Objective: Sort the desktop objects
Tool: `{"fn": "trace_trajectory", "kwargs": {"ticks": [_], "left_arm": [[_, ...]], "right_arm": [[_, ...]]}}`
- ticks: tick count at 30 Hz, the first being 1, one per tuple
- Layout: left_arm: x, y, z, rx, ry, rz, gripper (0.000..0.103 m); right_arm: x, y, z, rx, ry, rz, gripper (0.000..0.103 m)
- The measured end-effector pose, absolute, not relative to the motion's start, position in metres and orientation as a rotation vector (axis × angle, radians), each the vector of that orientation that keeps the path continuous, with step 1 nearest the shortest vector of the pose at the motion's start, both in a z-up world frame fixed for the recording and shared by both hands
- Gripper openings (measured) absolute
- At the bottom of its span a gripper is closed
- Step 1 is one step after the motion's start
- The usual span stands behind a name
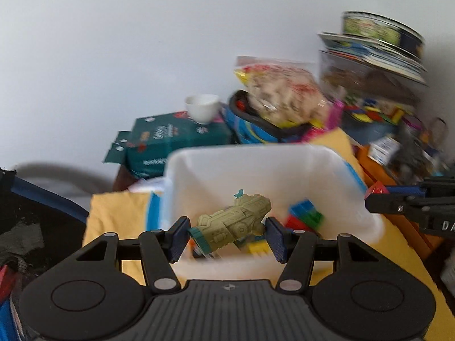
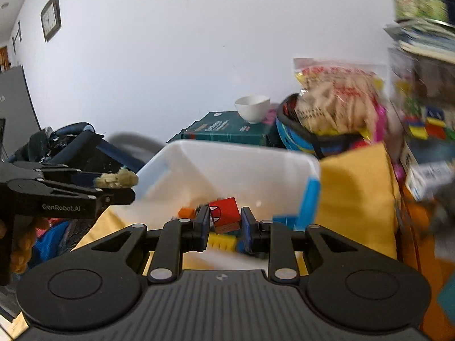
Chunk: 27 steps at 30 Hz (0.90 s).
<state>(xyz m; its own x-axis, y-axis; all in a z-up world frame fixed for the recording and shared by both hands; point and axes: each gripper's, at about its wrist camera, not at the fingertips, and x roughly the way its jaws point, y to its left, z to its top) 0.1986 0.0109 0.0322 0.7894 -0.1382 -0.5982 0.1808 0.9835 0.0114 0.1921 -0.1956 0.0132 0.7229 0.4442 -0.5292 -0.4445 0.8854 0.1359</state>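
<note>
The left gripper (image 1: pixel 227 234) pinches an olive toy spaceship (image 1: pixel 234 221) between its fingers; the right gripper (image 2: pixel 225 225) clamps a red cube (image 2: pixel 224 214) — both held above a white bin (image 1: pixel 284 167) of coloured blocks (image 1: pixel 305 216) on the yellow-covered surface (image 1: pixel 113 216).

The left gripper (image 1: pixel 227 234) had its jaws closed on a toy gun (image 1: pixel 233 221), fingers level. The right gripper (image 2: pixel 225 224) clamped a red cube (image 2: pixel 224 214), jaws narrow, beside the left.
</note>
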Motion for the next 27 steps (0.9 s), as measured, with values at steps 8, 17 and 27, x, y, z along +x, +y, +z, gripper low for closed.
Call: {"fn": "trace_trajectory", "kwargs": {"ticks": [8,17,27], "left_arm": [[0.252,0.001,0.011,0.154,0.764,-0.064,0.084],[0.255,0.004,0.02,0.174,0.805,-0.079,0.086],[0.277,-0.001,0.054,0.109,0.883,-0.1,0.091]], "right_arm": [[0.237,-0.17,-0.005,-0.097,0.671,0.408,0.093],[0.237,-0.176,0.003,-0.116,0.8,0.375,0.103],[0.245,-0.153,0.021,-0.209,0.884,0.369,0.103]]}}
